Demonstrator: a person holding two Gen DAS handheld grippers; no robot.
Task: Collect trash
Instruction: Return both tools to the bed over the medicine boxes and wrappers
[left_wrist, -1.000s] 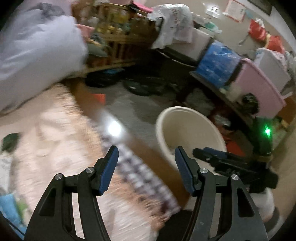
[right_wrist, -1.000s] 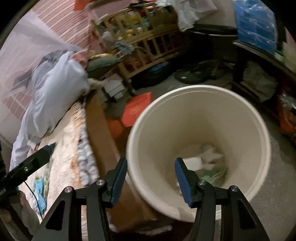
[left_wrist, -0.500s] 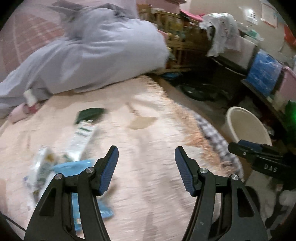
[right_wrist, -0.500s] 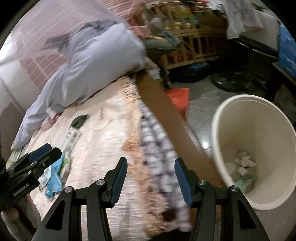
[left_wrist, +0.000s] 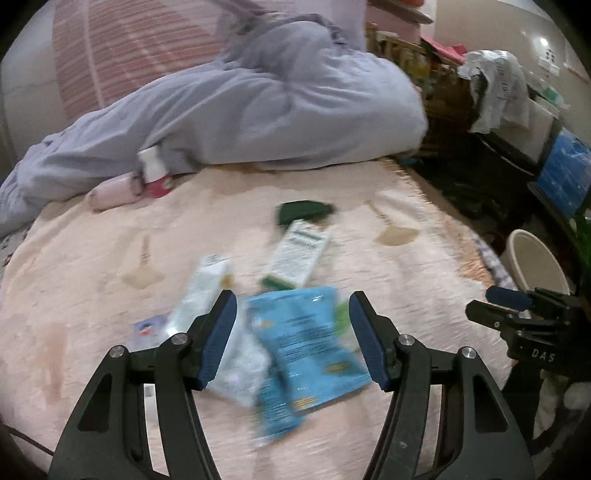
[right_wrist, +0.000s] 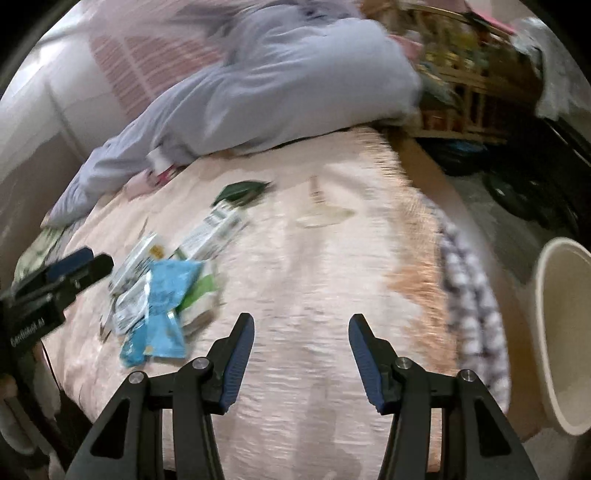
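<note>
Left hand-held gripper (left_wrist: 289, 339) jaws spread wide, right hand-held gripper (right_wrist: 301, 356) likewise, both empty

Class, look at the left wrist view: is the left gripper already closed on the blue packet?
No: the left gripper stands open, its jaws spread on either side of the blue packet, which lies flat on the pink bedspread.

Ahead of the fingers I see a pink bedspread (left_wrist: 369, 229) covering the bed, with a bulky grey-lavender duvet (left_wrist: 280, 107) heaped at its far side. Beyond the duvet to the right stands a wooden crib (right_wrist: 465, 74), and a blue storage box (left_wrist: 565, 177) sits far right.
</note>
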